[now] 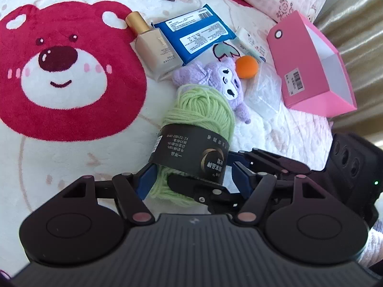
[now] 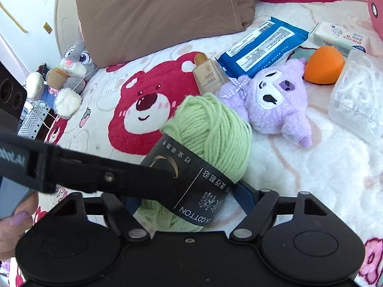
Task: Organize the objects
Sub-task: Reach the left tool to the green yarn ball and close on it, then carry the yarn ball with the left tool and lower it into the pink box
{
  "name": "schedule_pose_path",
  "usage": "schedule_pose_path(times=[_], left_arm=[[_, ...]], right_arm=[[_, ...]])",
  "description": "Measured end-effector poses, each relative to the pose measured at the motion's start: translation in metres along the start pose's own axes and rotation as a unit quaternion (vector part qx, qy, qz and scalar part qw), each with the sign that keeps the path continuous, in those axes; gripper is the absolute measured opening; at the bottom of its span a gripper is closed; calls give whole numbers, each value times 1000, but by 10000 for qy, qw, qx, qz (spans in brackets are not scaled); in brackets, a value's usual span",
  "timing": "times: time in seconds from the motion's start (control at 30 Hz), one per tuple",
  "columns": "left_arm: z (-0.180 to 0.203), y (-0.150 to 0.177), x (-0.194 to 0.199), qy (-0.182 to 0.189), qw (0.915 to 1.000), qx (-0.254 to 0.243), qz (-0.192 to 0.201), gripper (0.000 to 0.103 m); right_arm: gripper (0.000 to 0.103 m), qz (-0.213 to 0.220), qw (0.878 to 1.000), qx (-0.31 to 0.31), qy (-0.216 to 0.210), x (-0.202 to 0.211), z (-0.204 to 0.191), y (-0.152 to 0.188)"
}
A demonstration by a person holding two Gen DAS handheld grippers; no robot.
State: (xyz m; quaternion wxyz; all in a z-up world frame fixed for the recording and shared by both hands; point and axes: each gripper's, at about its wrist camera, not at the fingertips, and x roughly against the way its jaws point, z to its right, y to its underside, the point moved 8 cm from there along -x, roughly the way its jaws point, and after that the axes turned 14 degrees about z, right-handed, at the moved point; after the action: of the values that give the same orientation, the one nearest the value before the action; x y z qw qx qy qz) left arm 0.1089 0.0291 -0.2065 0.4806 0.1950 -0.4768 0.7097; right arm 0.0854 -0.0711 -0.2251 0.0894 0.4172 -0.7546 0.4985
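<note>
We see a bed covered by a white fleece blanket (image 1: 59, 167) printed with a big red bear face (image 1: 71, 71). A white wall (image 2: 24, 4) stands at the far left in the right wrist view. At the head of the bed lie 1 brown pillow (image 2: 155, 16) and 1 grey rabbit plush (image 2: 74, 64).

On the blanket we count:
- 1 beige foundation bottle (image 1: 153, 47) with a gold cap, lying flat
- 1 blue pack of wet wipes (image 1: 194, 33) just beside the bottle
- 1 purple plush toy (image 1: 225, 79)
- 1 orange makeup sponge (image 1: 246, 67) near the plush's head
- 1 small white packet (image 2: 335, 37)
- 1 clear plastic box (image 2: 356, 95) of white bits we cannot identify
- 1 open pink cardboard box (image 1: 311, 67) at the right edge

There is 1 skein of light green yarn (image 1: 198, 110) with a black paper band. It sits raised above the blanket in front of the plush, between both tools.

The left gripper (image 1: 194, 177) has its blue pads on either side of the band, clamping the skein. The right gripper (image 2: 191, 199) also pinches the skein from its own side. Its right pad touches the band, and its left pad is partly hidden behind the other tool's finger. 1 hand (image 2: 14, 224) with a painted nail shows at the lower left.
</note>
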Motion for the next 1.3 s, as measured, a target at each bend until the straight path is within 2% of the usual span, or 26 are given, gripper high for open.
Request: schedule_pose_path(times=[0.1, 0.2, 0.27, 0.43, 0.5, 0.57, 0.6, 0.63, 0.67, 0.7, 0.73, 0.8, 0.87, 1.0, 1.17, 1.3], left_arm=[[2, 1, 1, 143, 9998, 42, -93, 68], [9, 0, 8, 684, 9974, 214, -70, 74], [12, -3, 10, 812, 9963, 284, -7, 75], [0, -15, 4, 426, 9977, 453, 283, 77], [-5, -16, -4, 223, 9983, 443, 292, 77], [-9, -14, -17, 220, 9979, 528, 288, 77], [-8, -11, -21, 325, 9967, 697, 240, 74], [-5, -7, -26, 555, 9936, 970, 153, 64], [-2, -4, -30, 710, 9905, 1178, 60, 64], [1, -1, -32, 679, 9903, 1211, 22, 64], [6, 1, -32, 610, 9921, 1097, 12, 64], [16, 0, -27, 541, 9942, 927, 58, 63], [32, -2, -16, 591, 9957, 706, 128, 61], [73, -18, 13, 666, 9968, 238, 376, 62], [138, -49, 37, 969, 9934, -194, 577, 62], [203, -67, 46, 1257, 9860, -661, 870, 62]], right_arm=[[70, 21, 9990, 422, 108, 8, -3, -2], [69, 56, 9968, 754, 248, 22, 1, -6], [69, 21, 9956, 904, 255, 32, 5, -7], [75, 153, 9919, 1211, 359, 46, 11, -11], [80, 119, 9934, 1121, 215, 44, 11, -8], [82, -21, 9965, 835, 41, 39, 14, -5], [82, -82, 9979, 636, -14, 35, 14, -3], [82, -114, 9988, 481, -73, 34, 15, -1], [88, -126, 9992, 358, -94, 32, 15, 0], [89, -137, 9995, 281, -56, 31, 17, 1], [88, -153, 9995, 282, -19, 31, 18, 2], [74, -102, 9993, 349, 48, 36, 18, -1], [71, -46, 9981, 598, 132, 45, 14, -7], [70, 314, 9894, 1393, 254, 81, -5, -34], [70, 865, 9838, 1517, 410, 138, 0, -76], [70, 1385, 9726, 1731, 692, 192, 16, -111]])
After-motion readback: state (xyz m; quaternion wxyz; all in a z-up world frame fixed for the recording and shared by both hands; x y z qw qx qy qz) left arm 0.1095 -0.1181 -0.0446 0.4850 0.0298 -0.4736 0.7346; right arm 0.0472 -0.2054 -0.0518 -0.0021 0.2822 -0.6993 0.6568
